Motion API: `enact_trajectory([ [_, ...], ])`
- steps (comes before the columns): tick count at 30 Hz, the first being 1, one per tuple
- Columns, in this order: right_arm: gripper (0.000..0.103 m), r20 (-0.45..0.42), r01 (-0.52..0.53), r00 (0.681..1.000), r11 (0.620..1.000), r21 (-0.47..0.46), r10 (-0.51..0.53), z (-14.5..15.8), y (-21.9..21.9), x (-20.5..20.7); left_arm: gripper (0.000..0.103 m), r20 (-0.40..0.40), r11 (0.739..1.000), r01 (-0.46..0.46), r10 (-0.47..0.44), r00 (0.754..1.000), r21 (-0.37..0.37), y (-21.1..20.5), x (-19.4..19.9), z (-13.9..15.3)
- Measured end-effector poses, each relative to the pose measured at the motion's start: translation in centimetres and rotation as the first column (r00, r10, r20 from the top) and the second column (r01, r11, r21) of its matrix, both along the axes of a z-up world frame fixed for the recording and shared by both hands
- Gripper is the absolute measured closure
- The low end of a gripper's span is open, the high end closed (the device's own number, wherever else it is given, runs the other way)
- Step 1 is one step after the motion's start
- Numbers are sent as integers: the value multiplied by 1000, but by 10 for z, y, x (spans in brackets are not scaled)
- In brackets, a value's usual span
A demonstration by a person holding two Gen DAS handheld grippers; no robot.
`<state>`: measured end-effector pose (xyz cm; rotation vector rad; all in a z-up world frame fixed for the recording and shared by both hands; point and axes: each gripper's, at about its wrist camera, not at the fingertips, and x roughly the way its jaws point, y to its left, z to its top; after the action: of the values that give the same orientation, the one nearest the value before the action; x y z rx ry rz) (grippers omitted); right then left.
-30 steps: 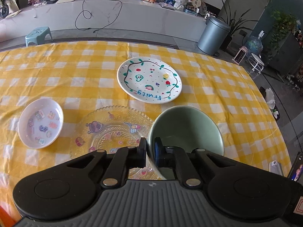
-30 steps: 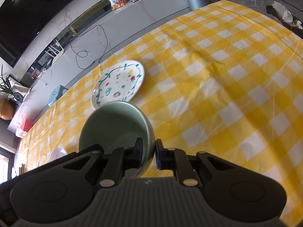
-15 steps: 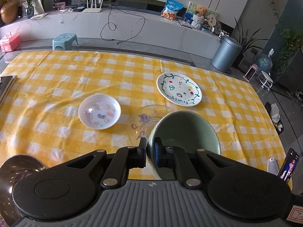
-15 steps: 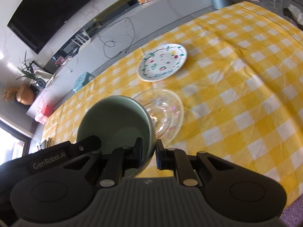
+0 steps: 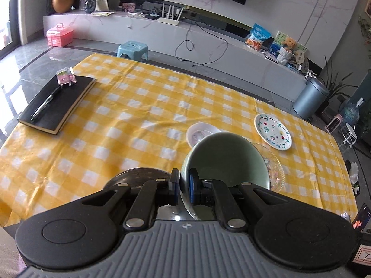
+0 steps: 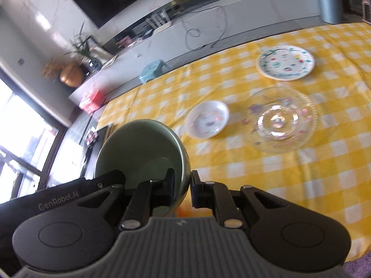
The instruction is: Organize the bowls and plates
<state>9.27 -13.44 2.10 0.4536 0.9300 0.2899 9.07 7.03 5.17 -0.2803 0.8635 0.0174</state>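
Observation:
A green bowl (image 5: 226, 162) is held in the air above the yellow checked table (image 5: 139, 115) by both grippers. My left gripper (image 5: 183, 186) is shut on its left rim. My right gripper (image 6: 182, 186) is shut on its right rim, where the bowl (image 6: 141, 148) also shows. On the table lie a small white dish (image 6: 207, 118), a clear glass plate (image 6: 281, 119) and a white painted plate (image 6: 285, 62). In the left wrist view the bowl partly hides the small dish (image 5: 199, 131) and the glass plate (image 5: 274, 166); the painted plate (image 5: 273, 134) lies beyond.
A black notebook (image 5: 58, 103) with a pen and a small packet lies at the table's far left. A dark round object (image 5: 139, 173) shows just under my left gripper. Beyond the table stand a blue stool (image 5: 132, 49), a long counter and a grey bin (image 5: 310, 102).
Both grippers have carried the green bowl up and to the left, away from the plates. The plates now lie further right in both views, and the notebook has come into view.

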Motion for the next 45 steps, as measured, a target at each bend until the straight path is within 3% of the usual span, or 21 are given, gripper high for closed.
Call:
enact_trajectory([
  [8,91,-43,-145,989,989,-42,143,-9,55,-5,95,-67,996,-87,84,994,-31,49,-17,-18],
  [17,91,-111,-171,981,980,-105,160,-30,69,-4,95,-148,993,-82,68,987,-88,62,-21,-49],
  [29,92,-74,-202,979,955,-217,190,-33,84,0,96,-167,992,-94,79,983,-81,66,-17,-58],
  [35,90,-49,-205,979,945,-253,199,-33,87,3,96,-154,995,-85,78,985,-43,63,-13,-56],
  [45,88,-37,-193,981,955,-227,190,-33,82,5,96,-142,995,-82,74,987,-50,65,-10,-54],
])
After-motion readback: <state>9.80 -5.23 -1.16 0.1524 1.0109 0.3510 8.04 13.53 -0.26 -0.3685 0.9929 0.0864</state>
